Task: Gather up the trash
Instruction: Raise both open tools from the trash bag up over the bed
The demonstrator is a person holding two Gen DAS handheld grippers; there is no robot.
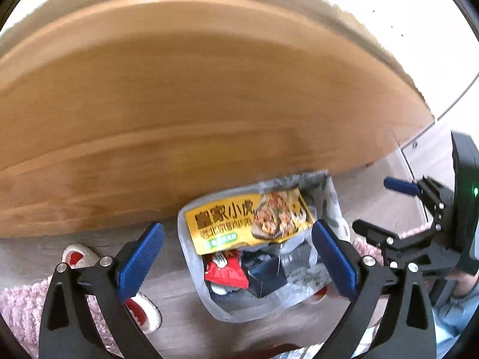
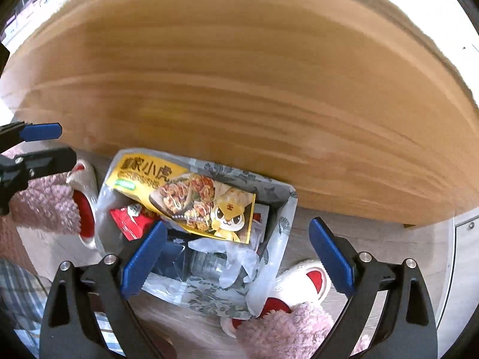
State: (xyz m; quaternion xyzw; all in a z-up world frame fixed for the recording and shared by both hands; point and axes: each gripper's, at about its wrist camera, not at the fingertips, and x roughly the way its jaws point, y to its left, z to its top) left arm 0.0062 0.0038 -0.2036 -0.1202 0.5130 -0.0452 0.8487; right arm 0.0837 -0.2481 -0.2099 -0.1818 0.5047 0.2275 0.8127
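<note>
A bin lined with a translucent patterned bag (image 1: 188,257) (image 2: 284,218) stands on the floor at the edge of the wooden table. A yellow food packet (image 1: 248,221) (image 2: 185,200) lies on top of the rubbish in it, over a red wrapper (image 1: 224,272) (image 2: 131,221) and a dark blue box (image 1: 263,272) (image 2: 173,260). My left gripper (image 1: 238,257) hangs open above the bin, nothing between its blue pads. My right gripper (image 2: 236,258) is open too, empty, over the bin's right half. Each shows in the other's view: right gripper (image 1: 386,209), left gripper (image 2: 45,145).
The wooden table (image 1: 179,104) (image 2: 239,89) fills the upper half of both views. A person's white and red slippers (image 1: 80,257) (image 2: 308,278) and pink fluffy trouser legs (image 2: 45,203) stand on either side of the bin on the grey floor.
</note>
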